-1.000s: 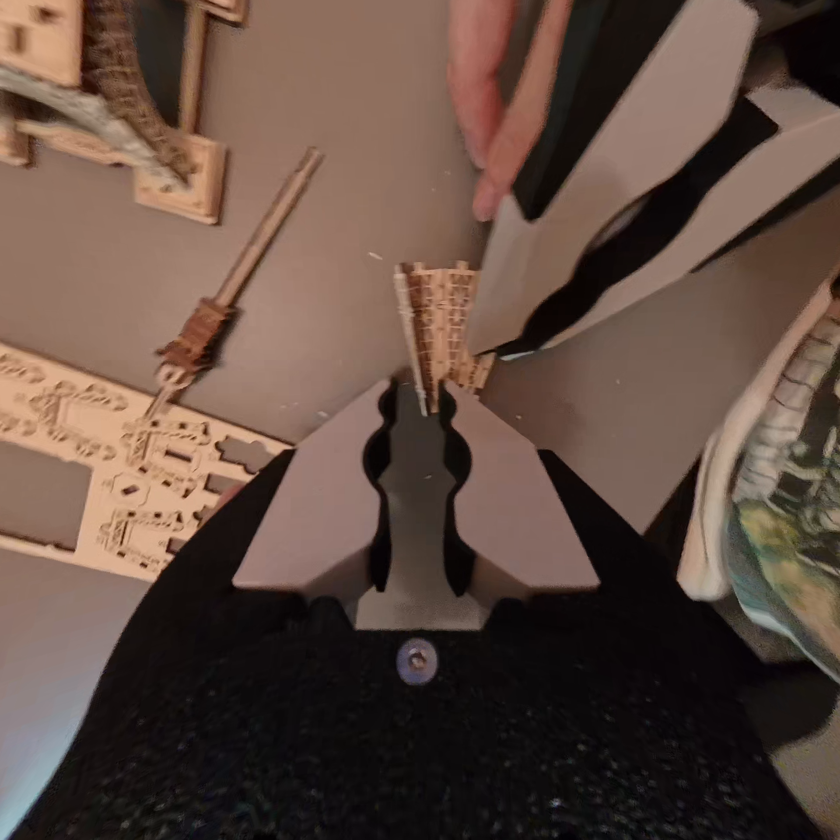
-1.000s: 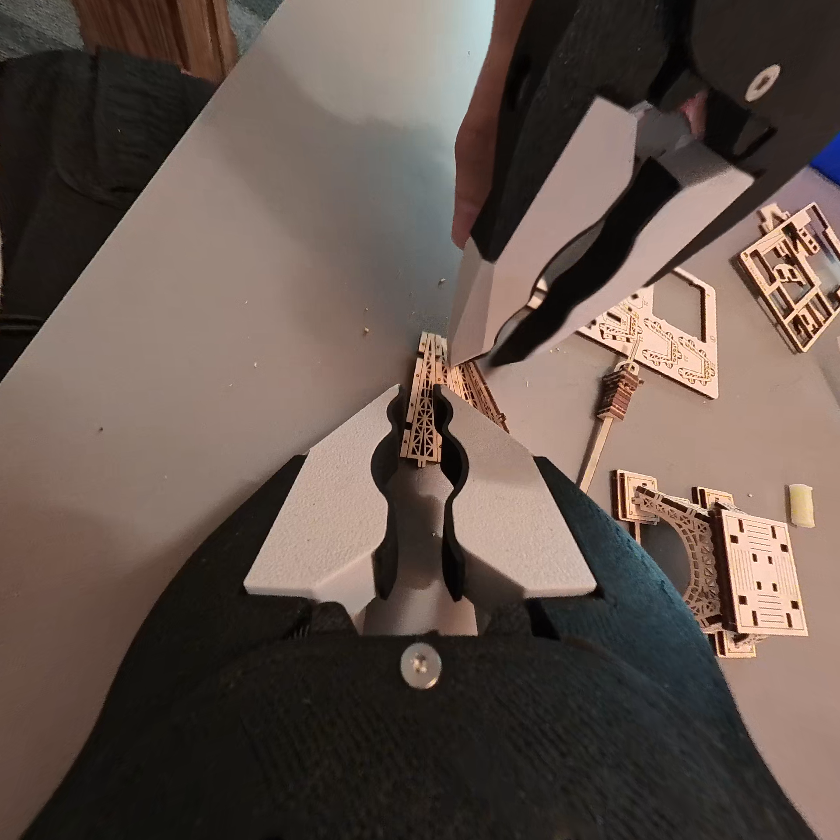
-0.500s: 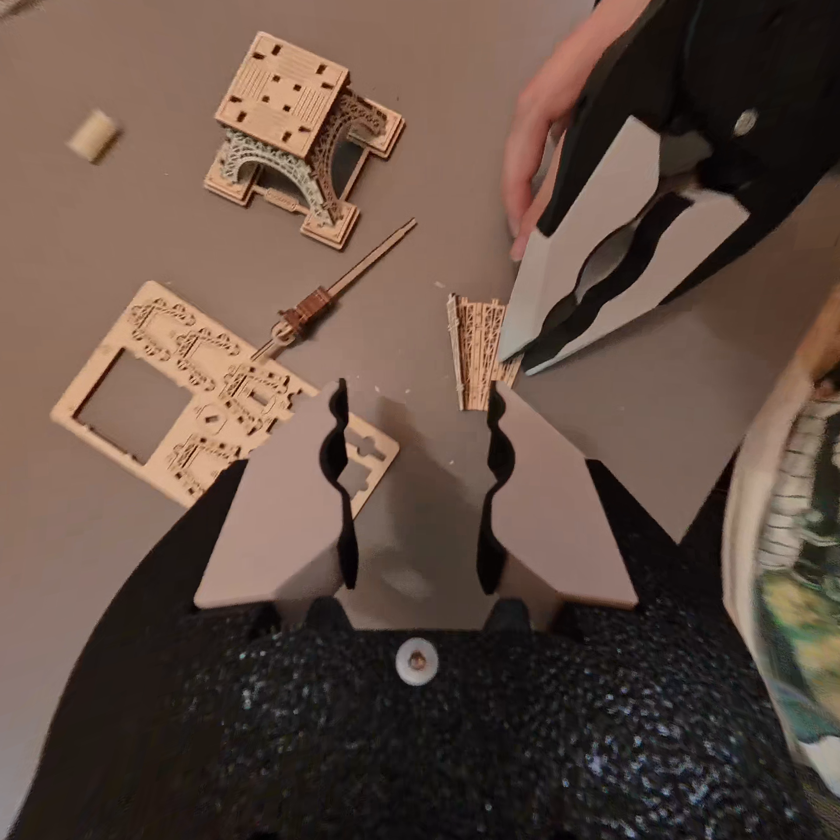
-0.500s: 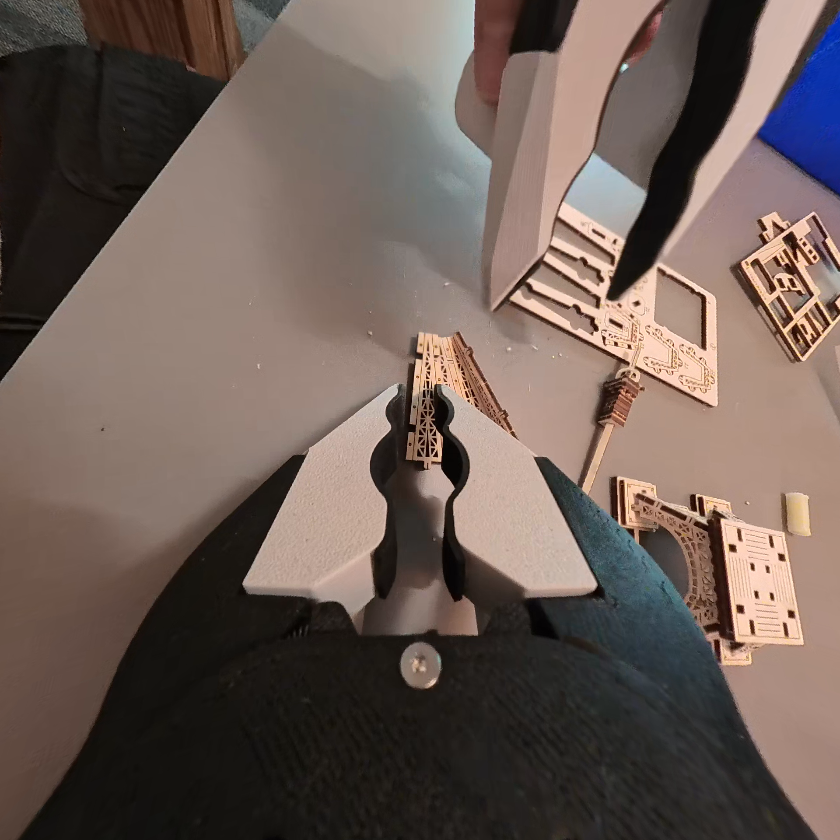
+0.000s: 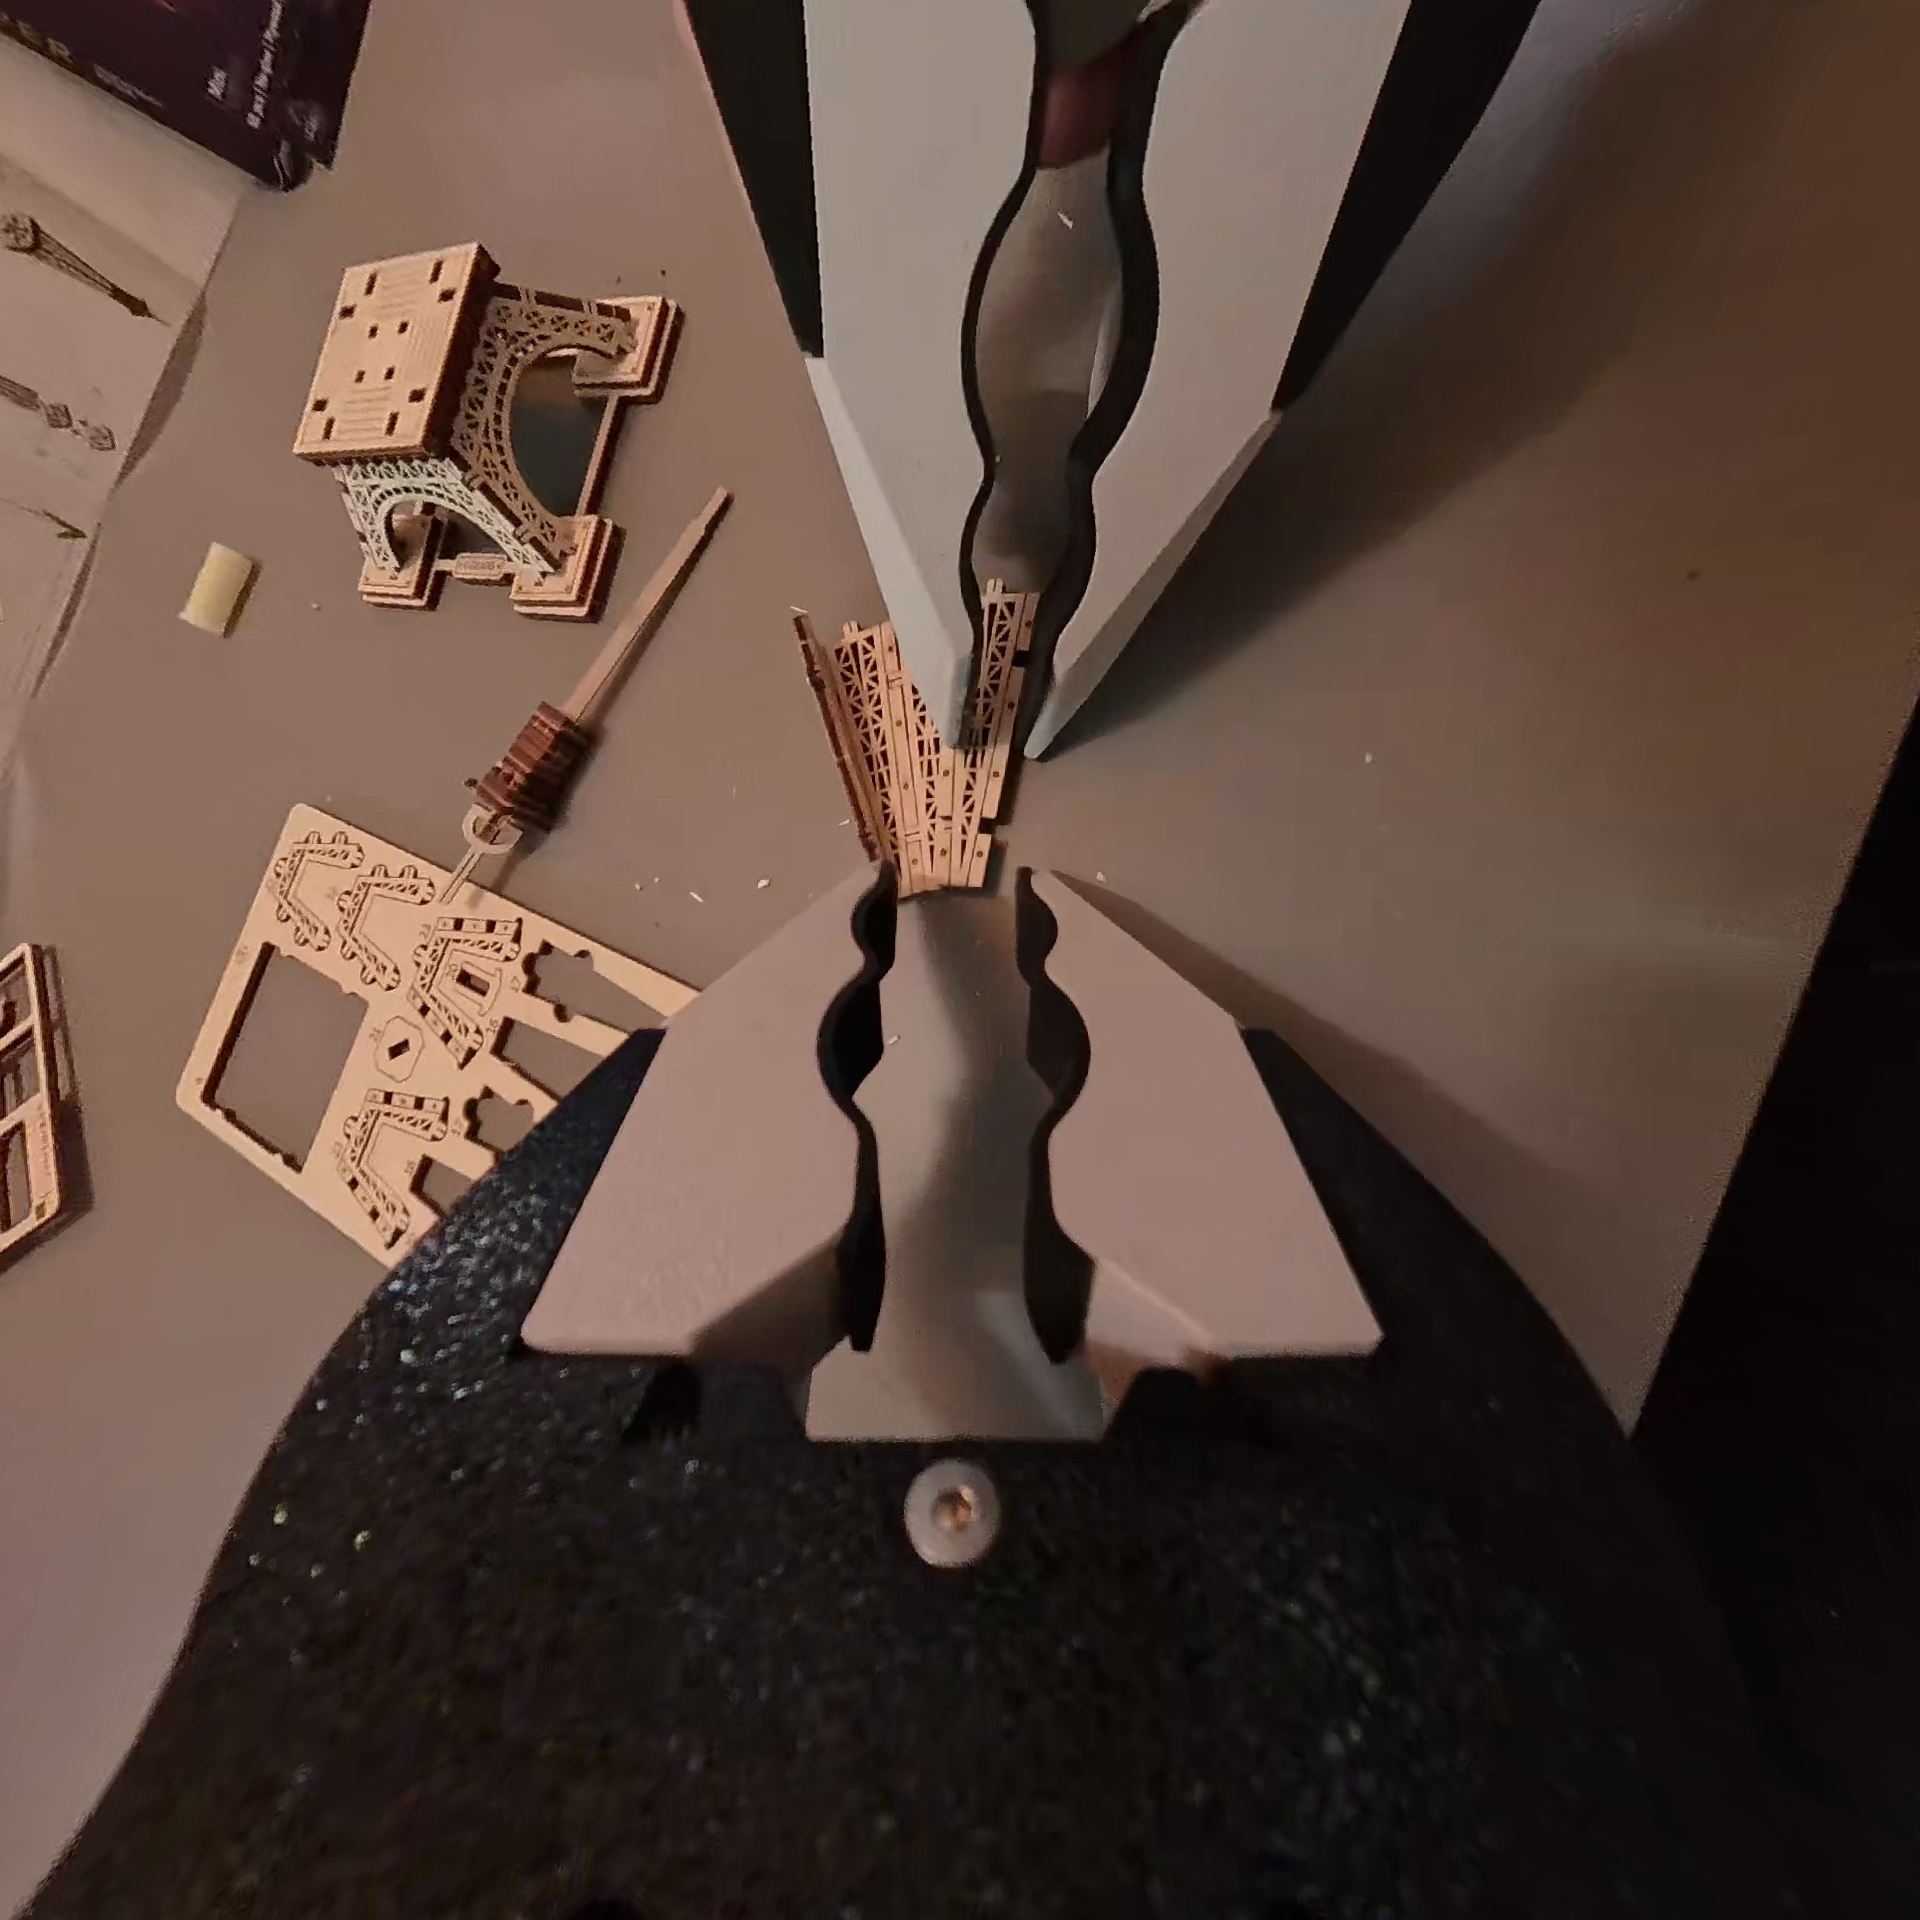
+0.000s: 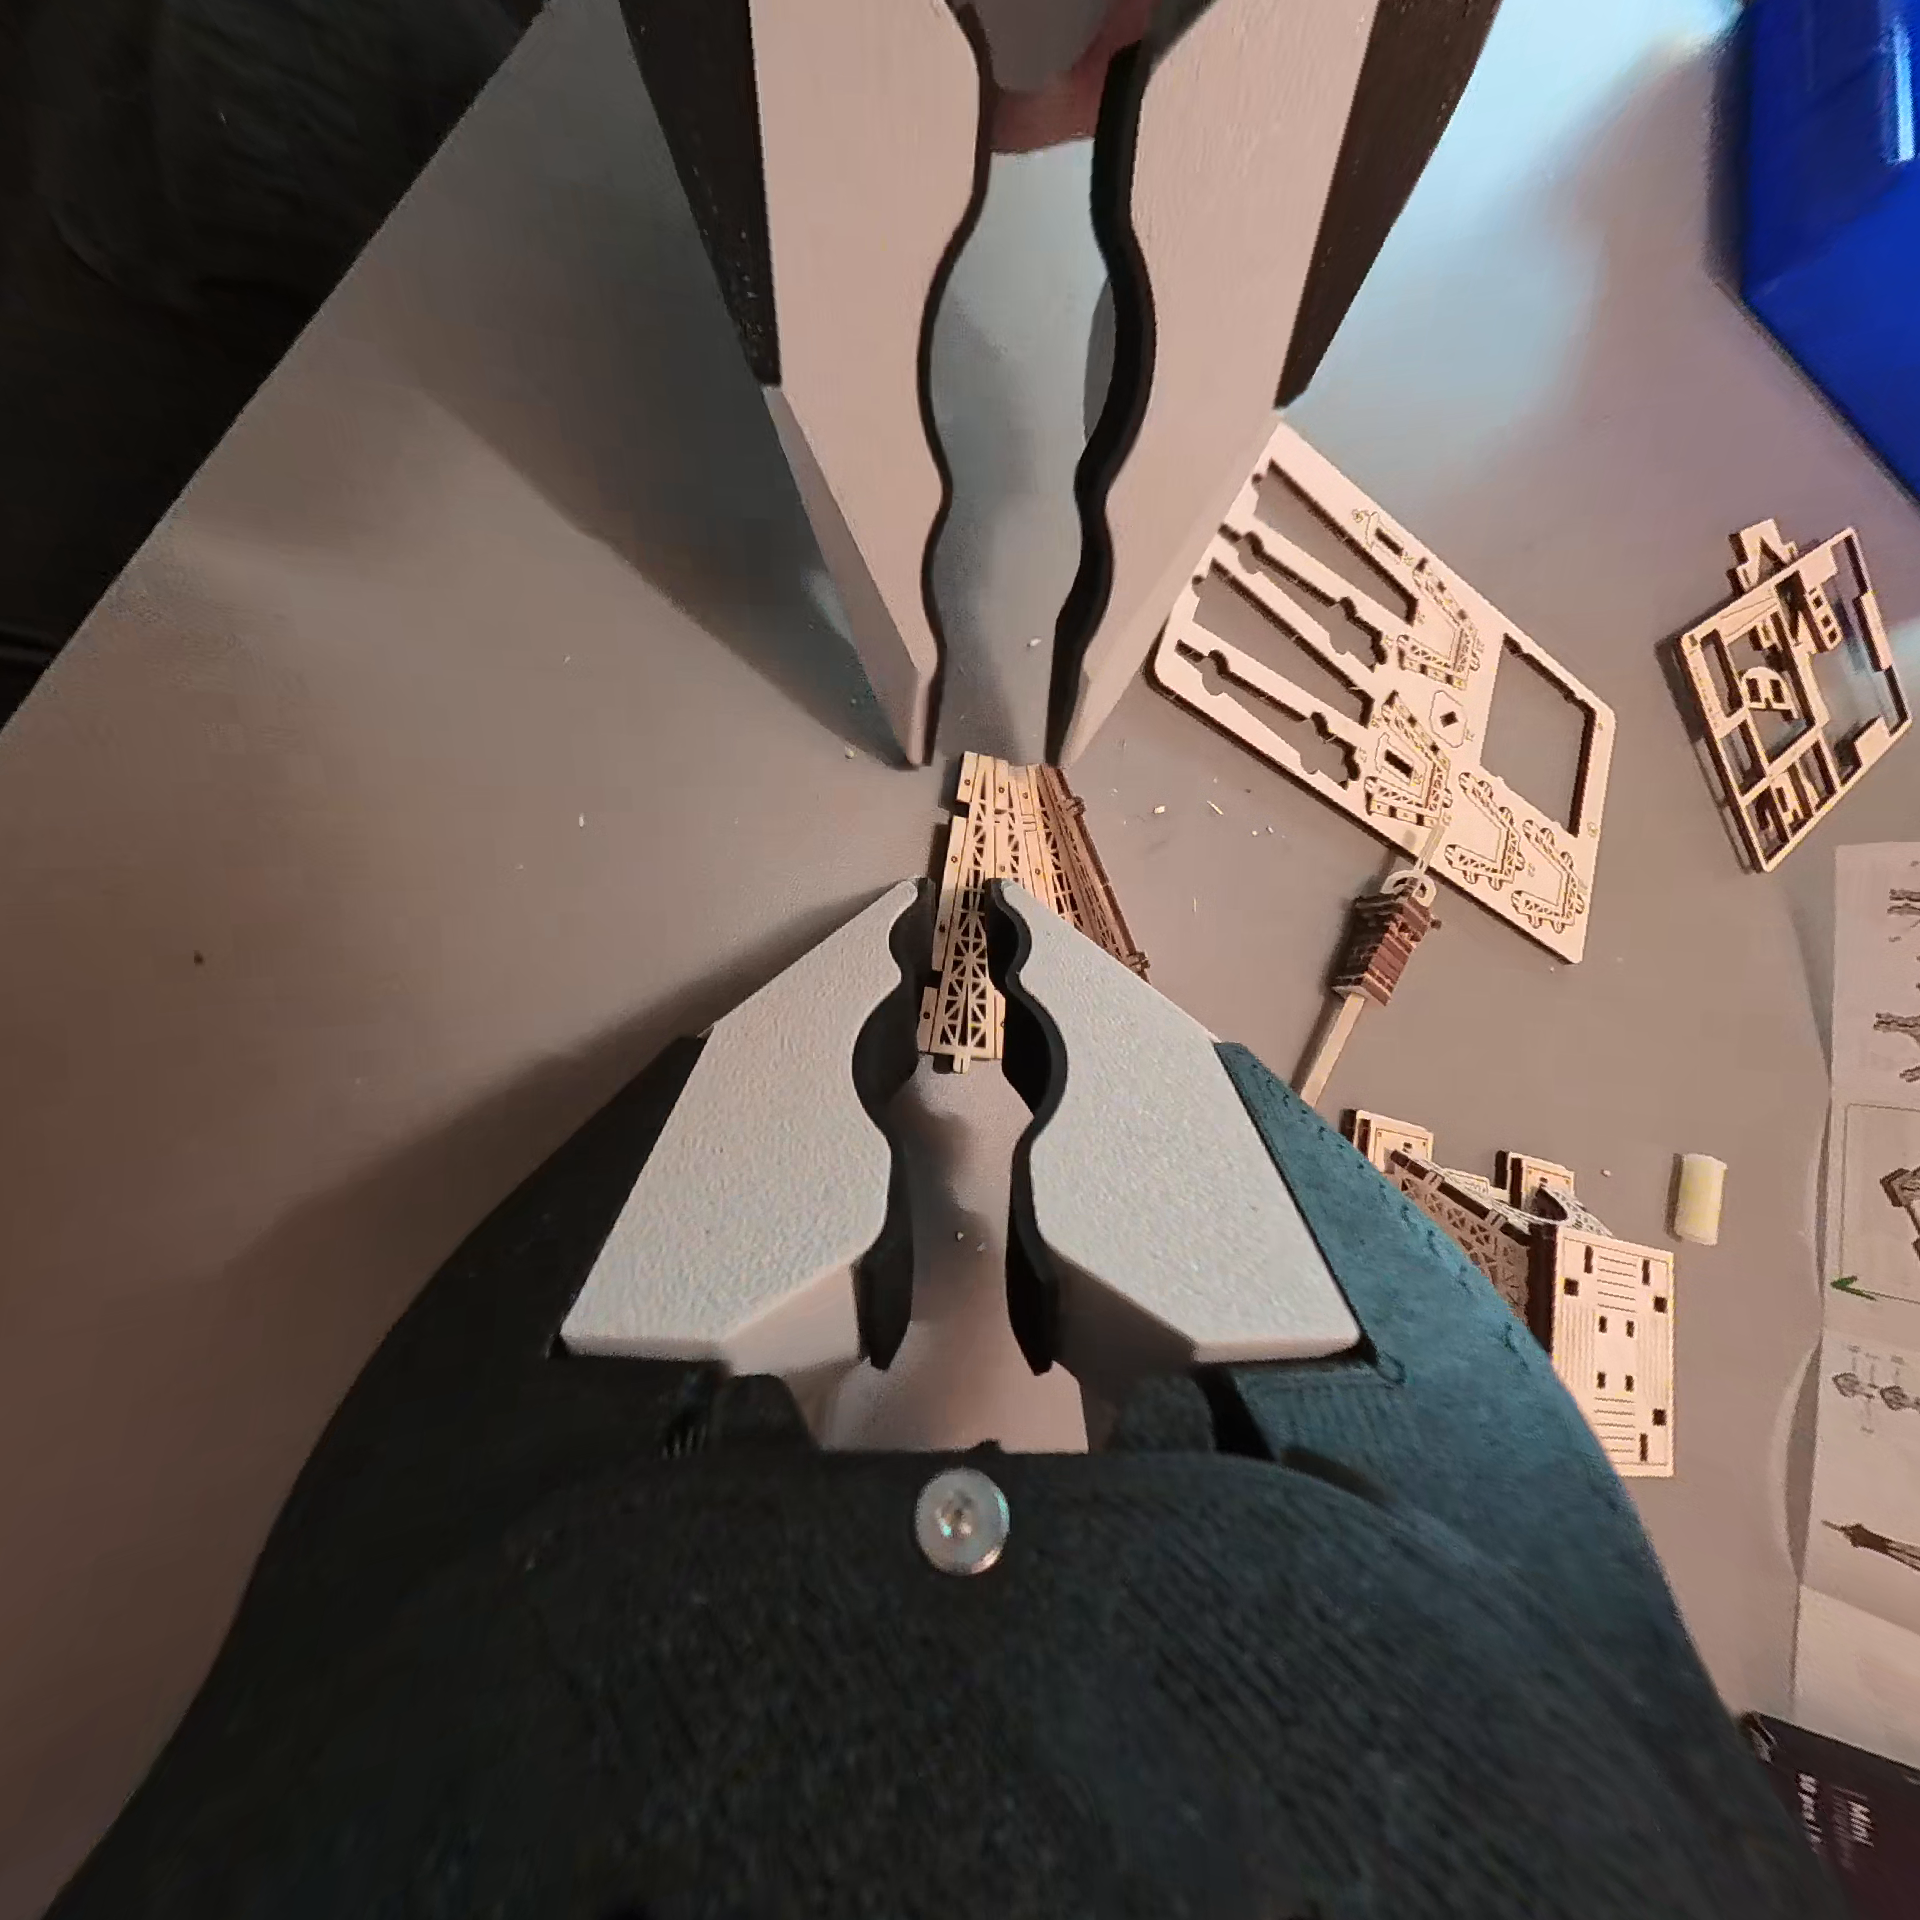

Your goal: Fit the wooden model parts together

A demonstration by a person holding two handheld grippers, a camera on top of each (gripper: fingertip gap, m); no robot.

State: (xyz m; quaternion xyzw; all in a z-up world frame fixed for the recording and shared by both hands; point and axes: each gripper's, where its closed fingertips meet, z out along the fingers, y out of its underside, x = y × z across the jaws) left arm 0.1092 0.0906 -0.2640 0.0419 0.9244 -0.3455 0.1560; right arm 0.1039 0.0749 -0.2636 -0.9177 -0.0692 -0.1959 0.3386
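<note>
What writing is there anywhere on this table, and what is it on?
Dark box, far corner: pale print along its side, which I don't copy out.
Paper leaflet, table edge: mostly drawings; any captions are too small to read.
Wooden sheet: tiny marks beside the cut-outs, too small to read.
Tower base: a small plate low on the front, unreadable.
Nothing else bears writing.

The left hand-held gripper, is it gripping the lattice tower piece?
No, the left hand-held gripper is open, short of the lattice tower piece.
</note>
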